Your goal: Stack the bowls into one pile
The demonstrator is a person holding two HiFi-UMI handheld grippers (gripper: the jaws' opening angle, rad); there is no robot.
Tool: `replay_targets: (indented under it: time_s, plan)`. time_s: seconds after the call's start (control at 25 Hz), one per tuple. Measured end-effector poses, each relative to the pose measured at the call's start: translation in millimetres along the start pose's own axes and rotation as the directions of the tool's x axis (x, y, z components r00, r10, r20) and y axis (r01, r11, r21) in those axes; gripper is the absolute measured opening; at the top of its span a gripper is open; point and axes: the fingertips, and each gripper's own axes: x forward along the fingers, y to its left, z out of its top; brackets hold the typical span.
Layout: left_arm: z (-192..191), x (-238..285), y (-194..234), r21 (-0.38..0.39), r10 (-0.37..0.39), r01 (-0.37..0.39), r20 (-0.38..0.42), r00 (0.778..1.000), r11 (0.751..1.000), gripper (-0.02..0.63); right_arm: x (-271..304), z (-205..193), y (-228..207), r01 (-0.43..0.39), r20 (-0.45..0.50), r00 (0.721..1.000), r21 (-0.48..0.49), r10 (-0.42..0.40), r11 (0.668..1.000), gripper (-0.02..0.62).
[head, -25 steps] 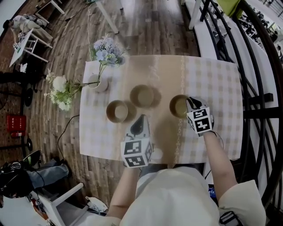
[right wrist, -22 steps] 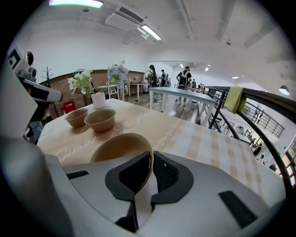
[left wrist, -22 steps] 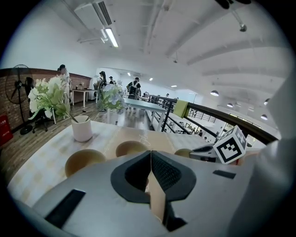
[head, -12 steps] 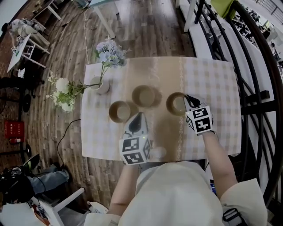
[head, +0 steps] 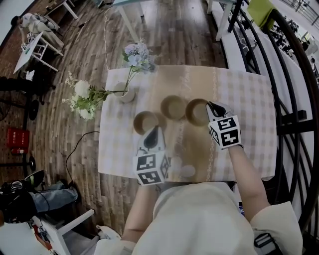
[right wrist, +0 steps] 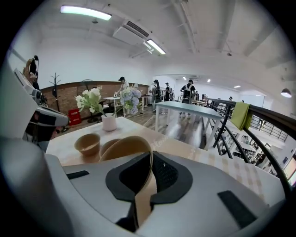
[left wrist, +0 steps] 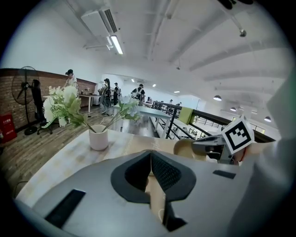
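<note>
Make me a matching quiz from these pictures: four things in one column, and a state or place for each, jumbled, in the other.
Column one:
1. left gripper
2. right gripper
3. vase
4. middle bowl

Column two:
A. holds flowers
B. shut on the rim of the right bowl
C. shut with nothing in it
D. stands between the left bowl and the right bowl

Pairs: 1-C, 2-B, 3-A, 4-D

Ceiling strips (right wrist: 85,12) lighting room brightly, evenly; shadows falling soft; fisheye bending edges; corners going black; foreground blurring.
</note>
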Motion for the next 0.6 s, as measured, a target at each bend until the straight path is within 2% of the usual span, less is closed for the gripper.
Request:
replay_targets:
  time_s: [0.28,0.6]
  plan:
    - [-4,-9,30,-0.004,0.031,-0.031,-0.002,1.0,1.0,0.005,24,21,28,-0.03,0.028,0.999,-0.021,0.03,0.999,0.014]
    - [-14,-7,53,-0.031,0.038,-0.039,-0.018,0.999,0.999,0.005,53,29,57,-0.057,0.018,0.998,-0.041,0.058,0.998,0.014]
